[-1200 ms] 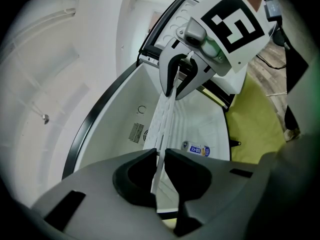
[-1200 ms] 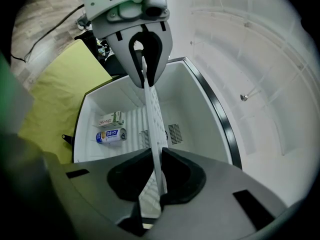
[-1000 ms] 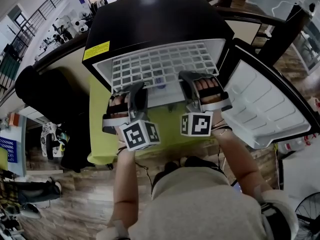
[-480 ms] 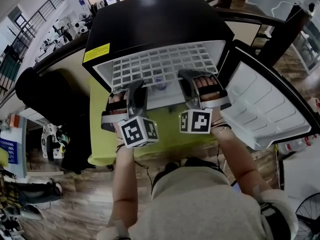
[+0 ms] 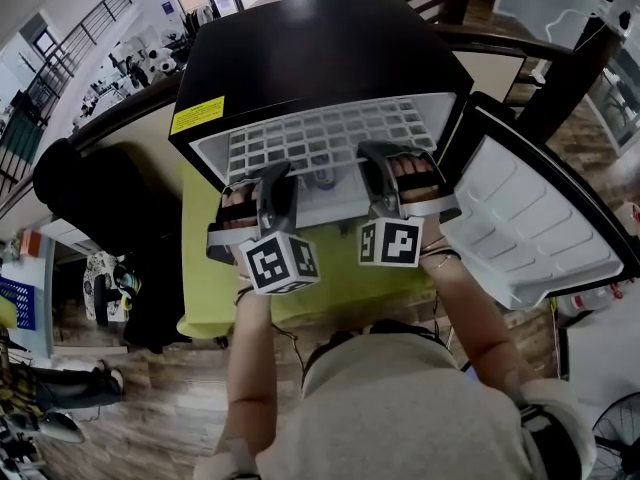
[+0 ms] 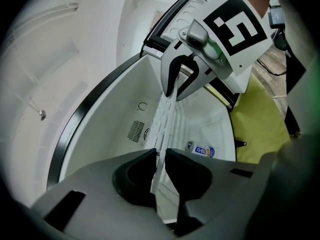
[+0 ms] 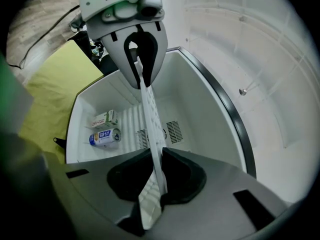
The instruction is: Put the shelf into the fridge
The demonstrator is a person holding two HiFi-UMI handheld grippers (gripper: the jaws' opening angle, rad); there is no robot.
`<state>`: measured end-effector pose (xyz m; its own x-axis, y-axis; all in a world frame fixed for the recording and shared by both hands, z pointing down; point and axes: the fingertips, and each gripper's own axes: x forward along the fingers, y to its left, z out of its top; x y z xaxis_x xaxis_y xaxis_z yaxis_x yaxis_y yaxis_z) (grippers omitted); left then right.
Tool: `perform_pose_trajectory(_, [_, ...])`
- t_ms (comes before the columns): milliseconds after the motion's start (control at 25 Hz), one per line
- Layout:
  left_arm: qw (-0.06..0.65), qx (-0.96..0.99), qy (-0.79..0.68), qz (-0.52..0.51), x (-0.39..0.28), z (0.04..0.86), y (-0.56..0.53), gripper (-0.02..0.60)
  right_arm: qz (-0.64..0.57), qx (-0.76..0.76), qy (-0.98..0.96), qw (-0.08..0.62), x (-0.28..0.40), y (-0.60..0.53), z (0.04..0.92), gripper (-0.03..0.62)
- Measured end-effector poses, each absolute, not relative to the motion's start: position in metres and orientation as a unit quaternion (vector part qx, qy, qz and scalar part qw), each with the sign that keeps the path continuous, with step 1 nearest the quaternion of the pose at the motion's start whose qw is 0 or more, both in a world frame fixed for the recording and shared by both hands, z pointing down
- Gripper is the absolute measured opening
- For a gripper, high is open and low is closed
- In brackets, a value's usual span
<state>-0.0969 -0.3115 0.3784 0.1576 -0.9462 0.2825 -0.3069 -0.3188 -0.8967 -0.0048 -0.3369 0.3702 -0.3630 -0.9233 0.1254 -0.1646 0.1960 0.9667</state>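
Note:
The white wire shelf [image 5: 322, 140] lies level in the mouth of the black fridge [image 5: 320, 43], its front edge toward me. My left gripper [image 5: 262, 190] is shut on the left part of that edge and my right gripper [image 5: 398, 176] on the right part. In the left gripper view the shelf [image 6: 163, 115] runs edge-on from my left gripper [image 6: 160, 159] up to the right gripper [image 6: 176, 86]. The right gripper view has the shelf [image 7: 150, 111] between my right gripper [image 7: 156, 170] and the left gripper [image 7: 141, 66].
The fridge door [image 5: 535, 230] stands open at the right. Inside the fridge a can [image 7: 106, 137] and a small carton [image 7: 104, 119] lie on the floor of the white cavity. The fridge stands on a green table [image 5: 205, 268]. A dark chair [image 5: 95, 193] is at the left.
Both grippers and the shelf keep their places at the fridge opening. Only the head view has shifted a little, so the fridge sits slightly lower in the picture.

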Motion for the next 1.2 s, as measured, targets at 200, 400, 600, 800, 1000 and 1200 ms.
perform_pose_trajectory(200, [0.354, -0.674, 0.464, -0.453, -0.098, 0.379, -0.319, 0.067, -0.484, 0.41, -0.666, 0.392, -0.006, -0.344, 0.371, 0.066])
perform_pose_trajectory(400, [0.352, -0.672, 0.464, -0.457, -0.099, 0.379, -0.324, 0.067, -0.482, 0.413, -0.664, 0.396, -0.008, -0.35, 0.371, 0.066])
perform_pose_trajectory(600, [0.351, -0.674, 0.461, -0.459, -0.1, 0.381, -0.331, 0.067, -0.481, 0.415, -0.663, 0.396, -0.008, -0.358, 0.372, 0.066])
perform_pose_trajectory(800, [0.348, -0.675, 0.462, -0.458, -0.1, 0.382, -0.335, 0.067, -0.481, 0.415, -0.663, 0.397, -0.01, -0.363, 0.372, 0.066])
perform_pose_trajectory(1000, [0.349, -0.676, 0.46, -0.459, -0.101, 0.382, -0.34, 0.07, -0.479, 0.414, -0.663, 0.4, -0.013, -0.371, 0.372, 0.066])
perform_pose_trajectory(1200, [0.352, -0.67, 0.462, -0.463, -0.1, 0.382, -0.341, 0.081, -0.488, 0.413, -0.656, 0.402, -0.013, -0.374, 0.371, 0.055])
